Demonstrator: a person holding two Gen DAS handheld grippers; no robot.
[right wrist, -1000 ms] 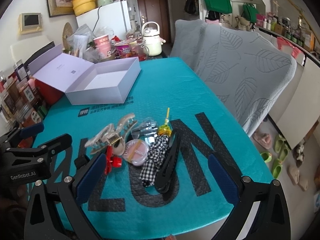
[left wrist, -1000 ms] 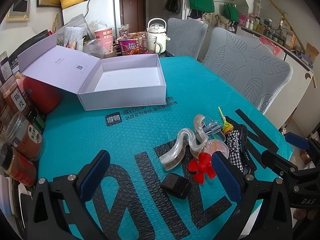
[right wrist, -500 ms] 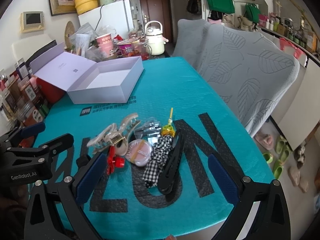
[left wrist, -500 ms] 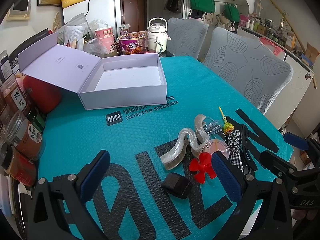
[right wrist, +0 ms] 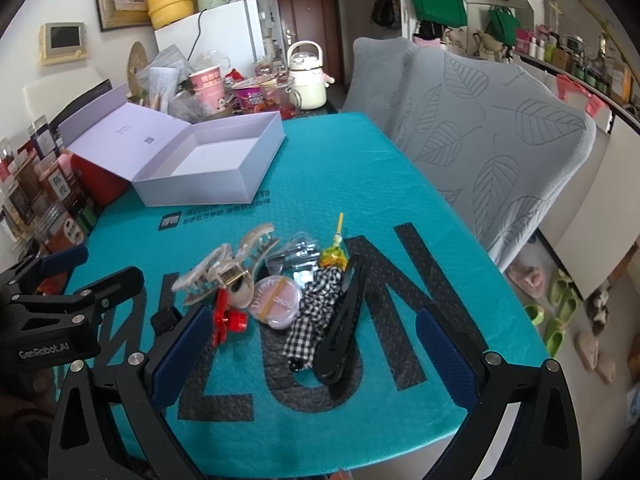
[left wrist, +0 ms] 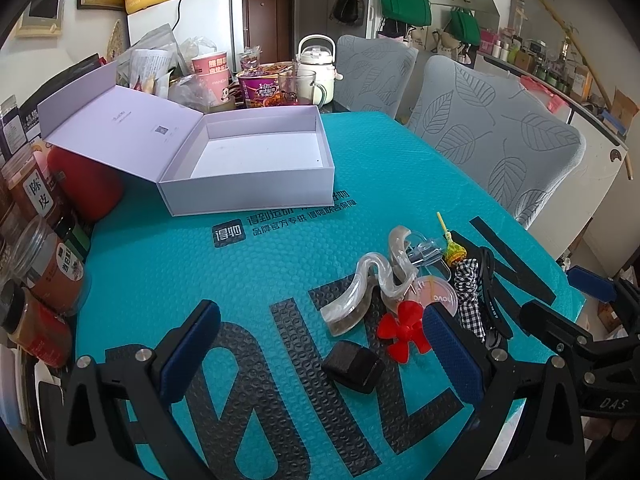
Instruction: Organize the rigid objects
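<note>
On the teal worktop (right wrist: 400,184), both grippers (left gripper (left wrist: 320,348), right gripper (right wrist: 312,344)) are spread and empty; the tangled translucent plastic claw clip (right wrist: 224,272) may drag neighbouring items.

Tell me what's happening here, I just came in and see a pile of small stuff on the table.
A person holds a gripper in each hand over a teal mat. The left gripper and right gripper are both open and hold nothing. A cluster of small items lies in front of them: a clear hair claw, a red propeller, a black hair clip and a pink round case. The open lavender box behind is empty; nothing is sorted yet.
</note>
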